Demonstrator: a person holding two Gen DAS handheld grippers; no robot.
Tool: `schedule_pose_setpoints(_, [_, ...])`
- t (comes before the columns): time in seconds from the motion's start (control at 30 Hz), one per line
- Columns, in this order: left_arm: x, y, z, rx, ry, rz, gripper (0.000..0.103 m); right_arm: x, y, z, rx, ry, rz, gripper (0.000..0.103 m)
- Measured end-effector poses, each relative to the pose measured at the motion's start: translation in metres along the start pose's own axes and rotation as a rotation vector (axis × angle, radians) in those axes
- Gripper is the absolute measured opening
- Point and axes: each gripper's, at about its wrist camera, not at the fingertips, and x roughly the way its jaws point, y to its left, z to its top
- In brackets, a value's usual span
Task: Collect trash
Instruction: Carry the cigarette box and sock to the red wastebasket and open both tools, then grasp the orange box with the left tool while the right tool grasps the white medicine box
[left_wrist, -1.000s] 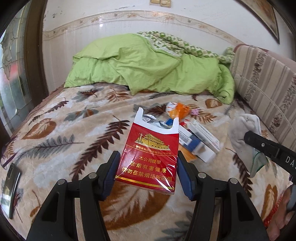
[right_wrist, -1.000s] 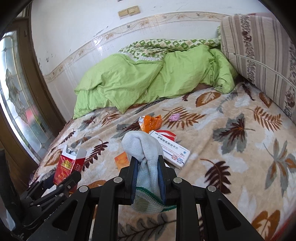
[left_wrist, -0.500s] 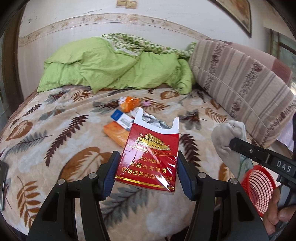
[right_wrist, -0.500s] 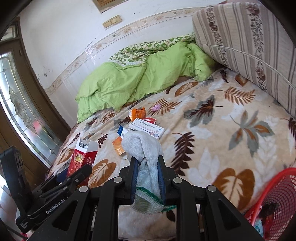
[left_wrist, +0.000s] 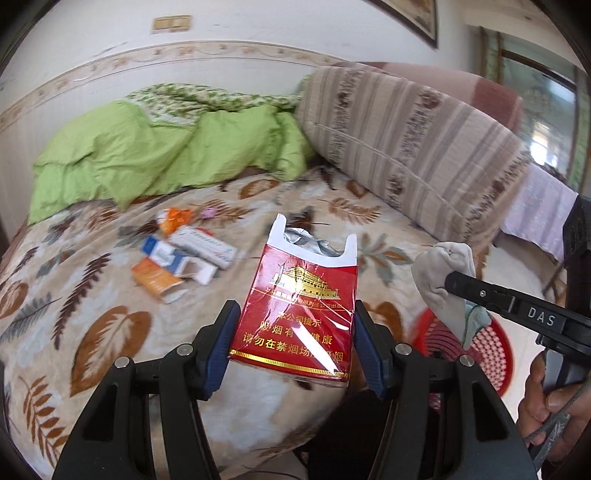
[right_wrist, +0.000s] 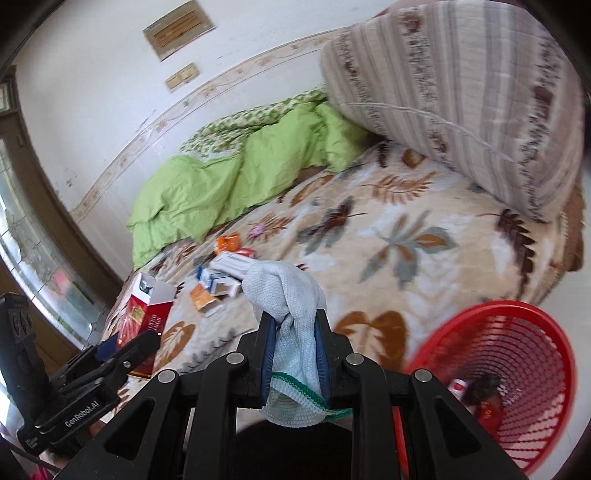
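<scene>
The left gripper (left_wrist: 293, 343) clamps the red cigarette pack (left_wrist: 299, 314) upright between its pads; the right gripper (right_wrist: 294, 354) pinches a grey sock (right_wrist: 288, 295) beside the red basket (right_wrist: 509, 373).

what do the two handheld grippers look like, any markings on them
Both grippers, left and right, are black plastic with silver screws and blue-padded fingers. Seen from the other camera, the right one reads "DAS", the left one "GenRobot.AI". A thin cable runs by the hand.
</scene>
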Motion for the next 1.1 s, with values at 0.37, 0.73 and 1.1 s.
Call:
schedule_pose_setpoints(0.37, [0.052,-0.119,0.013,0.092,0.181,-0.343,0.059,-0.081,-0.104,0.002,0.165,-0.086,-0.214,0.025])
schedule_pose_setpoints(0.73, [0.065,-0.105,0.012,0.05,0.226,-0.332,0.065,-0.075,-0.119,0.001,0.2,-0.072,-0.238,0.046])
schedule_pose_setpoints(1.1, [0.065,0.024,0.005,-0.145,0.219,-0.118,0.066,-0.004,-0.041,0.007,0.028,0.055,-0.081,0.05])
